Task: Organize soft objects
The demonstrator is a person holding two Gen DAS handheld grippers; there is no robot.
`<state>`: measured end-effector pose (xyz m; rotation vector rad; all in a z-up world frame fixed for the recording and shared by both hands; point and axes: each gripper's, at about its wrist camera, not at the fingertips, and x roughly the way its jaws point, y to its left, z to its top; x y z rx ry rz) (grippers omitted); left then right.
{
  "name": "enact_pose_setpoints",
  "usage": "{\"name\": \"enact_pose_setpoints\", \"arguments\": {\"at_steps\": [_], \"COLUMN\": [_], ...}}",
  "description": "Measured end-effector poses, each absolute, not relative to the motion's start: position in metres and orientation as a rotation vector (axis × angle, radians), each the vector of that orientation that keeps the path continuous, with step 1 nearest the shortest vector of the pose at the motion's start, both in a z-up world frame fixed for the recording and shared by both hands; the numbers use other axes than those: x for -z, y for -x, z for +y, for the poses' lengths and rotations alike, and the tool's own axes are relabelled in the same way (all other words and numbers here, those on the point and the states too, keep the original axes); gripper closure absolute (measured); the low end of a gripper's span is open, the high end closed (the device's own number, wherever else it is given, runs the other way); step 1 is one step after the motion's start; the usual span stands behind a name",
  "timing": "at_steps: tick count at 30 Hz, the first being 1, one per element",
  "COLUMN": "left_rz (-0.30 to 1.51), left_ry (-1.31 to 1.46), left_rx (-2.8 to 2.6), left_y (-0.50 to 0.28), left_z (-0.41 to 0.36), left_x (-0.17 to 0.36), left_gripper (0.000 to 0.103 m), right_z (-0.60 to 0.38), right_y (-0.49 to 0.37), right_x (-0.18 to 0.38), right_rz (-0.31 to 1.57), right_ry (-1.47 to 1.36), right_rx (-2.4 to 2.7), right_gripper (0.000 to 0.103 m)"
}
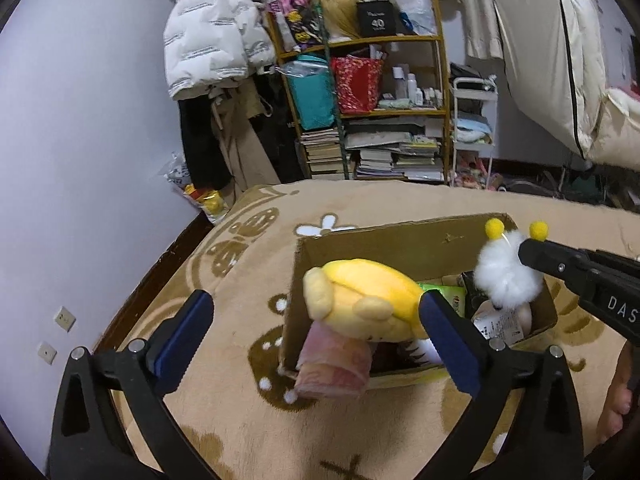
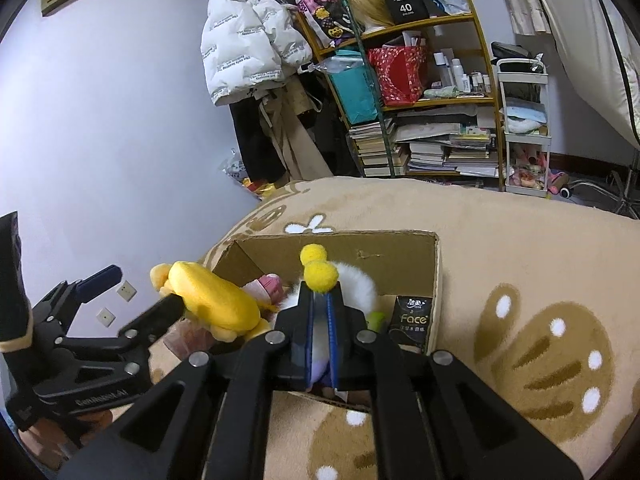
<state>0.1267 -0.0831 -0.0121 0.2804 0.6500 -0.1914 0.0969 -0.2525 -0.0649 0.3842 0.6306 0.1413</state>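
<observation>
An open cardboard box [image 1: 404, 240] sits on a tan blanket. A yellow plush toy [image 1: 364, 300] lies across the box's left wall on a pink rolled cloth [image 1: 336, 364], touching my left gripper's right finger. My left gripper [image 1: 316, 340] is open around it. My right gripper [image 2: 320, 340] is shut on a white fluffy plush [image 1: 506, 276] with yellow pom-pom antennae [image 2: 318, 274], held over the box [image 2: 400, 252]. The yellow plush [image 2: 216, 300] also shows in the right wrist view.
The box holds a black tissue pack [image 2: 414, 322] and a green packet [image 1: 450, 294]. The tan patterned blanket [image 2: 520, 280] covers the surface. A cluttered shelf [image 1: 380, 100], a white cart [image 1: 474, 128] and hanging coats [image 1: 212, 40] stand behind. A wall is on the left.
</observation>
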Motion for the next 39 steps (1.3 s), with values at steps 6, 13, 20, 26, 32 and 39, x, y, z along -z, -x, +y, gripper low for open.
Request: {"name": "enact_pose_setpoints", "arguments": {"at_steps": [6,13,20,26,32,39], "left_rz": [0.616,0.610,0.579,0.569,0.547,0.522], "left_ry": [-0.261,-0.220,-0.216,-0.230,-0.214,-0.213], "left_rx": [0.163,0.127,0.104,0.099,0.110,0.127], "left_y": [-0.108,-0.091,-0.074,-0.056,-0.034,-0.014], "left_z": [-0.065,-0.041,-0.031,-0.025,-0.019,-0.016], "left_x": [-0.002,-0.013,-0.026,-0.030,-0.037,-0.041], "left_gripper": [0.001,0.001,0.001,0.001,0.001,0.001], "right_z": [-0.248,-0.241,-0.228,-0.221,-0.219,-0.217], "right_y": [-0.086,-0.067,-0.041,-0.021,0.001,0.023], "right_x": [0.054,0.043,0.030,0.024,0.019,0.010], "right_rz": [0.592,0.575,0.534,0.528,0.511,0.486], "right_ry": [-0.362,-0.339,-0.292,-0.261,-0.242,-0.214], "right_rx": [-0.128,-0.112,-0.106,-0.093,-0.066,-0.034], "right_gripper": [0.049,0.015,0.000,0.000,0.000,0.000]}}
